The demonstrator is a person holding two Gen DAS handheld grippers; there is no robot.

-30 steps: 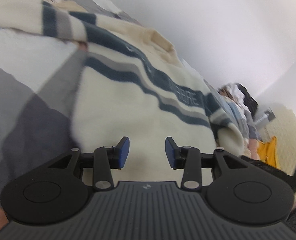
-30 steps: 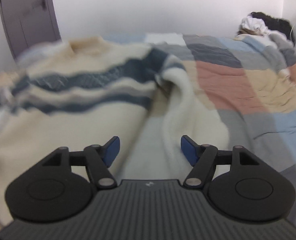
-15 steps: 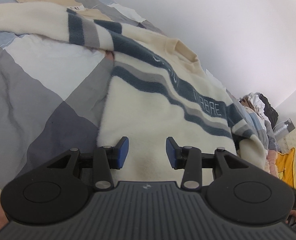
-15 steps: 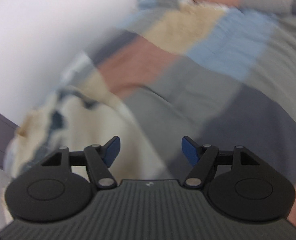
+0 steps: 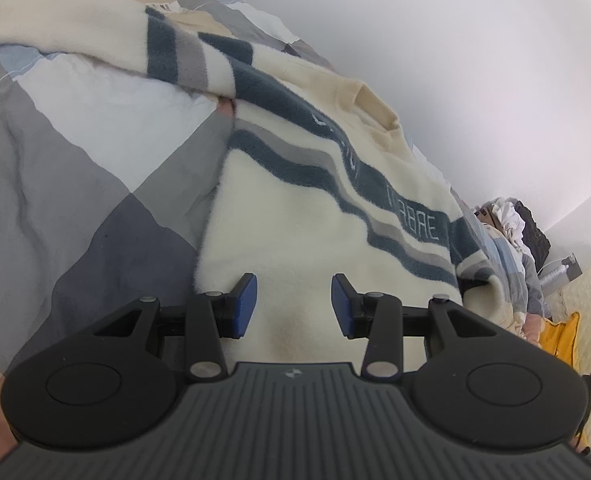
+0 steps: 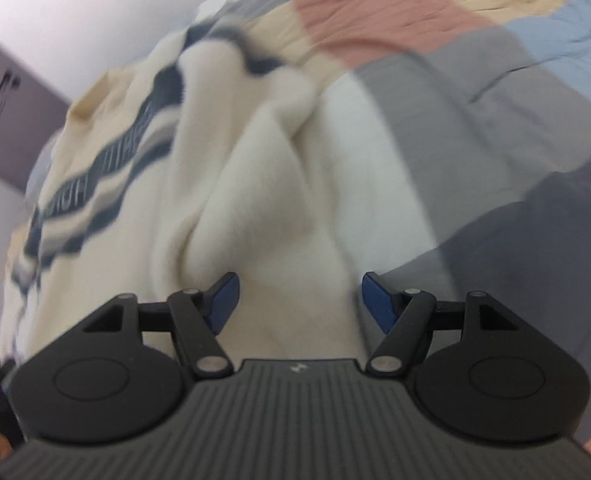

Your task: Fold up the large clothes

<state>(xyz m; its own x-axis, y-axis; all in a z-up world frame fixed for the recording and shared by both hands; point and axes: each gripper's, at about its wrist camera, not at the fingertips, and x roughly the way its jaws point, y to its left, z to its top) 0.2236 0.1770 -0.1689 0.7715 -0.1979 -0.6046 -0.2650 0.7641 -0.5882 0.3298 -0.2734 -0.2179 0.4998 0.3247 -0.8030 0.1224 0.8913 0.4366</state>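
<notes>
Left wrist view: your left gripper (image 5: 293,304) hangs over the lower body of the cream fleece sweater with dark blue and grey chest stripes (image 5: 303,216). Its blue pads (image 5: 244,305) stand apart with only sweater fabric seen between and below them; nothing is clamped. The sweater lies face up on the patchwork quilt of grey, white, beige, pink and light blue squares (image 5: 75,168) that covers the bed. One sleeve runs off toward the upper left across the quilt. The beige collar (image 5: 371,108) points toward the white wall (image 5: 475,60). The other sleeve is bunched at the right edge of the garment. Far right, a heap of white and black clothes (image 5: 513,222) sits near a yellow cloth (image 5: 557,336).

Right wrist view (blurred): your right gripper (image 6: 297,300) sits above a rumpled cream sleeve fold (image 6: 263,184). Its jaws are spread wider than the left pair and hold nothing. The striped chest lies to the left, the bare quilt to the right.
</notes>
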